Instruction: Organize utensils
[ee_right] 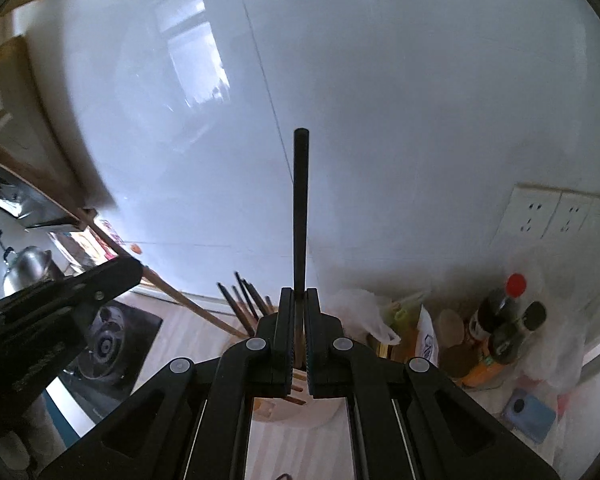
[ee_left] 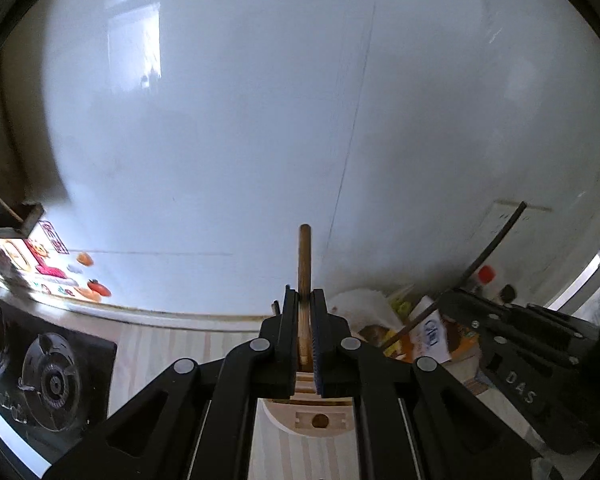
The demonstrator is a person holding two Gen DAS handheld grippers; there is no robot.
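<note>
Holding a brown wooden chopstick (ee_left: 304,264) upright in my left gripper (ee_left: 305,320) and a black chopstick (ee_right: 300,208) in my right gripper (ee_right: 299,320), jaws clamped, I should lower both straight into the wooden holder (ee_left: 320,420) on the bench.

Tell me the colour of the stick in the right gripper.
Black; the stick shows best in the right wrist view.

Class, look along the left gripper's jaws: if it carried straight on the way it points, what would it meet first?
Probably the white wall. The left gripper, shut on a wooden stick, points up past the counter's back edge, and nothing else shows ahead of the stick's tip. How far off the wall is cannot be judged.
</note>
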